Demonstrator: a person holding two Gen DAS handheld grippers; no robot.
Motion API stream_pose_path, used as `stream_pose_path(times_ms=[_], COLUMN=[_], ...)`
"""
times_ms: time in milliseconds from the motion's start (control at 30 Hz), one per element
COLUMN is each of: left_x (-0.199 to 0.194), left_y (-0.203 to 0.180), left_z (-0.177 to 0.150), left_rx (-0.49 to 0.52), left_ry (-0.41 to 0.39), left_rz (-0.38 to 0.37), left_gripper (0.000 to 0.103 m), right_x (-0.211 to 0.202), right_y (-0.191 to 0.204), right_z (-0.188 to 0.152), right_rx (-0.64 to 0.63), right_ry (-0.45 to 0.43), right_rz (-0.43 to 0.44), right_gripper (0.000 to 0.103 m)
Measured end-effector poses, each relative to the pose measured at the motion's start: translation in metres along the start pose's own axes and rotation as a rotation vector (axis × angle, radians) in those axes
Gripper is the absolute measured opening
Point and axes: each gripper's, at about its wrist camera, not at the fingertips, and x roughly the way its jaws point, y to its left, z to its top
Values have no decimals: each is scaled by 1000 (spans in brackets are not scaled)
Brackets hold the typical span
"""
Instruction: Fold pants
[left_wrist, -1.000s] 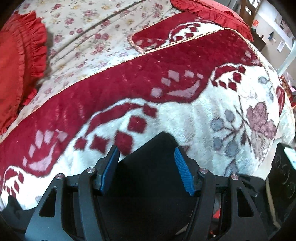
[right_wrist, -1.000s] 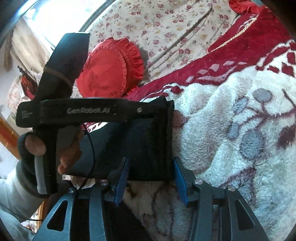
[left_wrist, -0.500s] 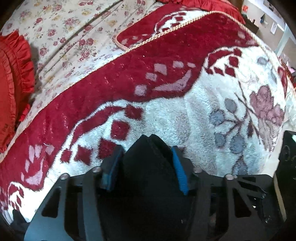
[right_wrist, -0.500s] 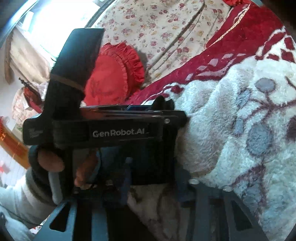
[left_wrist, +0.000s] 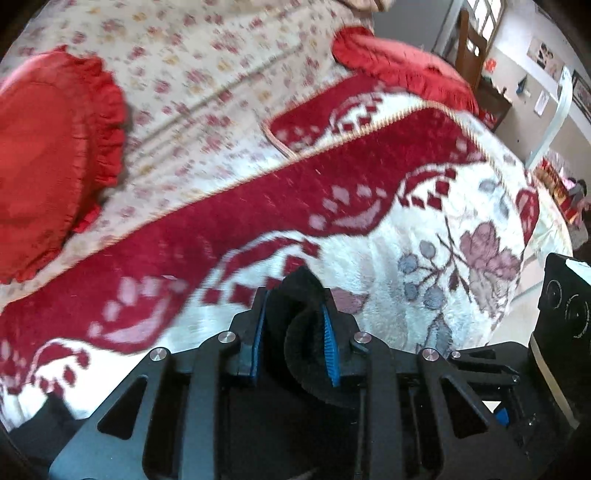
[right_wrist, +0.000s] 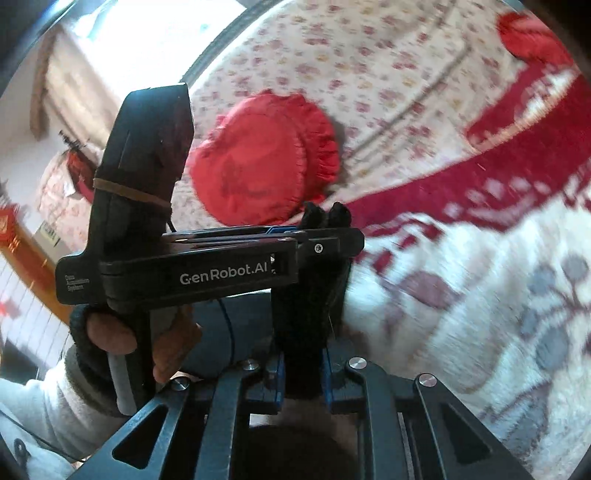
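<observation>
A red and cream plush blanket (left_wrist: 424, 236) with a flower pattern covers most of the bed in the left wrist view and fills the right half of the right wrist view (right_wrist: 480, 295). Beyond it lies a cream sheet printed with small pink flowers (left_wrist: 207, 85), blurred in both views. On that sheet rests a red ruffled cushion (left_wrist: 48, 155), also seen by the right wrist camera (right_wrist: 262, 162); a second red ruffled cushion (left_wrist: 402, 70) lies at the far edge of the blanket.

The black pants (left_wrist: 299, 295) are bunched above the blanket, held by both grippers. In the left wrist view, the left gripper (left_wrist: 293, 336) has its blue-padded fingers (left_wrist: 328, 343) drawn narrow, clamped on a rolled fold of the dark cloth, whose tip pokes up past the fingertips. In the right wrist view the same tool appears from the side (right_wrist: 317, 240), the pants (right_wrist: 310, 295) hanging down from it as a thick dark strip, with two small tufts sticking out above.

The right gripper (right_wrist: 301, 373) pinches the lower end of that hanging strip, its fingers (right_wrist: 279, 380) close together on the fabric. The person's left hand (right_wrist: 147, 332), in a dark fingerless glove, grips the handle of the left tool.
</observation>
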Motion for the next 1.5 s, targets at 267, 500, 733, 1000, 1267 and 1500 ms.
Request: stream_pose_path(times_ms=[267, 500, 733, 1000, 1267, 1500], left_x=[-63, -86, -94, -87, -97, -129], left_y=[66, 110, 155, 188, 197, 186], left_z=[-21, -54, -90, -119, -140, -146], left_rx=[-111, -188, -306, -392, -425, -431], left_ry=[-83, -93, -72, -39, -31, -95], left_rz=[50, 95, 106, 137, 171, 191], left_gripper=[21, 21, 21, 21, 21, 21], right_x=[30, 77, 129, 185, 206, 114], right_y=[75, 122, 143, 155, 154, 118], right_z=[21, 15, 1, -14, -22, 20], right_rx=[-134, -205, -230, -236, -186, -176], right_ry=[44, 136, 239, 352, 472, 244], right_rz=[73, 123, 160, 167, 156, 56], right_gripper=[14, 14, 14, 14, 33, 33])
